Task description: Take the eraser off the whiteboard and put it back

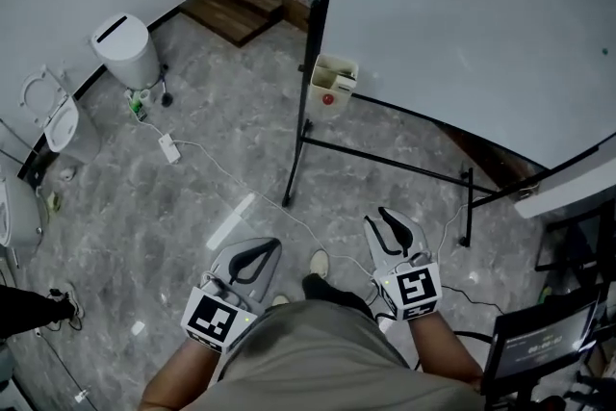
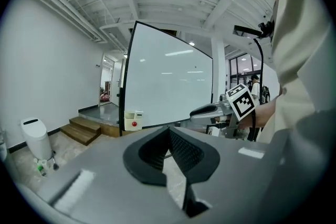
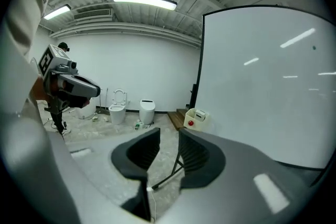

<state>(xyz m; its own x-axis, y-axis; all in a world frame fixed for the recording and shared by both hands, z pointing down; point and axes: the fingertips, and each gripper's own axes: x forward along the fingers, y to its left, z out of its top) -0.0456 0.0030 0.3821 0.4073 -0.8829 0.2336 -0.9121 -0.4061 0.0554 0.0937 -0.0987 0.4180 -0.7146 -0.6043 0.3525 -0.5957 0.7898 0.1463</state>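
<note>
The whiteboard [image 1: 462, 24] stands on a black frame ahead and to the right. A cream box with a red dot [image 1: 332, 84] hangs at its lower left corner, with a white block in it; I cannot tell if that block is the eraser. The box also shows in the left gripper view [image 2: 133, 119] and the right gripper view [image 3: 196, 117]. My left gripper [image 1: 272, 245] is held low near the body, its tips touching and empty [image 2: 169, 131]. My right gripper [image 1: 380, 217] stands slightly open, with only floor between its jaws [image 3: 169, 132]. Both are well short of the board.
The stand's black legs [image 1: 385, 164] cross the marble floor between me and the board. A white cable and power strip [image 1: 169, 147] lie on the left. A white bin [image 1: 125, 48], a toilet [image 1: 58, 120] and wooden steps [image 1: 236, 5] line the far wall. Dark furniture [image 1: 544, 332] stands at the lower right.
</note>
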